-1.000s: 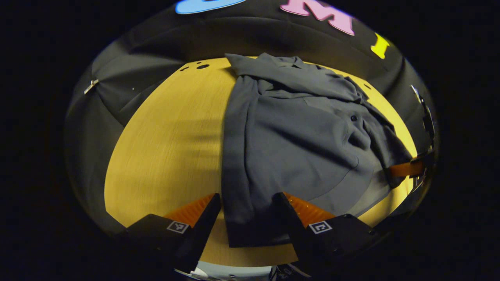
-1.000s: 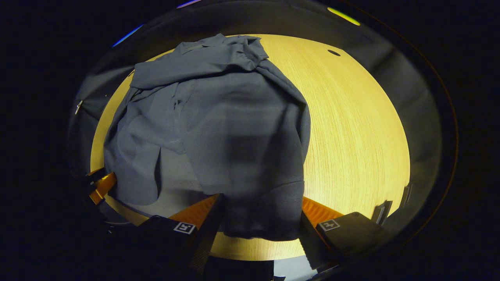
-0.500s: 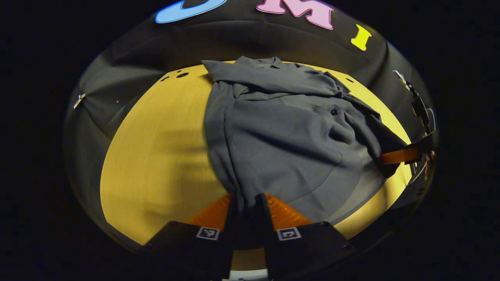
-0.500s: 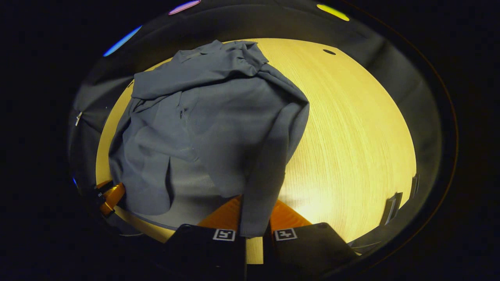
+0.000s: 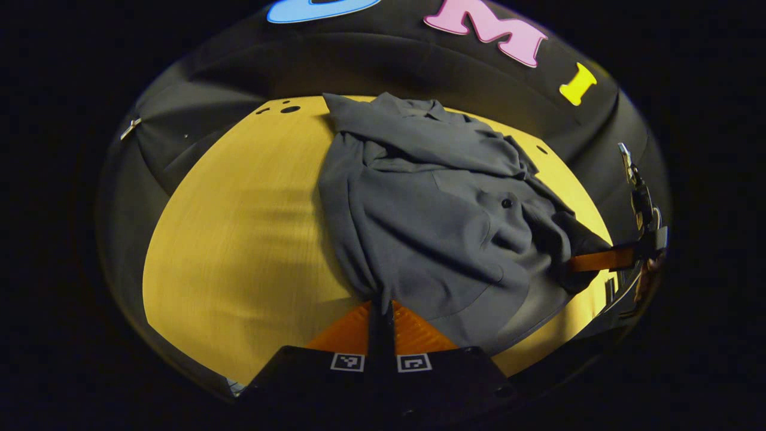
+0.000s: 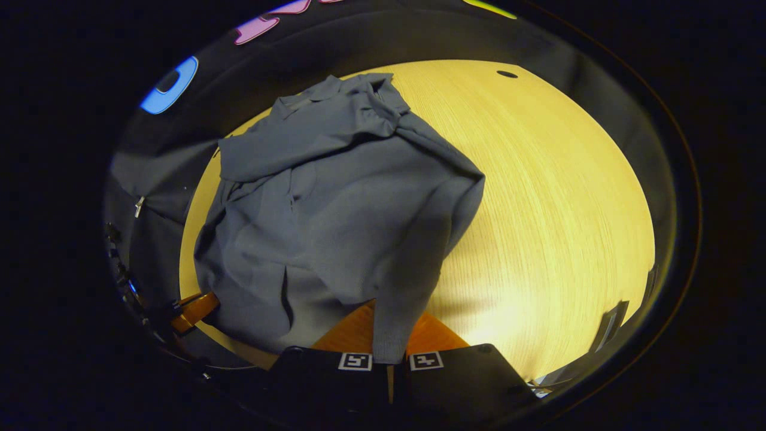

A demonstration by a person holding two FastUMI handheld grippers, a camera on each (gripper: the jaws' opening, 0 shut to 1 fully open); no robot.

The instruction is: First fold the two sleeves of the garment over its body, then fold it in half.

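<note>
1. Garment (image 5: 431, 209) lies on the yellow table (image 5: 239, 239), collar at the far edge near the booth wall, hem toward me. Both sleeves appear already laid over the body, so I judge the fold-in-half step is in hand.
2. Left gripper (image 5: 380, 314): fingers pressed together, pinching the near hem corner on its side. The cloth gathers into a narrow tail that runs down between the pads.
3. Right gripper (image 6: 390, 335): fingers likewise closed on the hem, a strip of grey fabric hanging between them. In the left gripper view I see its orange finger at the garment's other near corner (image 5: 598, 260).
4. Key relation: the garment's long axis runs straight away from both grippers, hem near, collar far. Each holds one hem corner, so neither is nearer the collar.
5. Judgement: the fold calls for carrying both corners forward together, over the body toward the collar. Uneven travel would skew the edge.
6. Risk: right-side fabric looks bunched near the button (image 5: 507, 203); it may crease.
</note>
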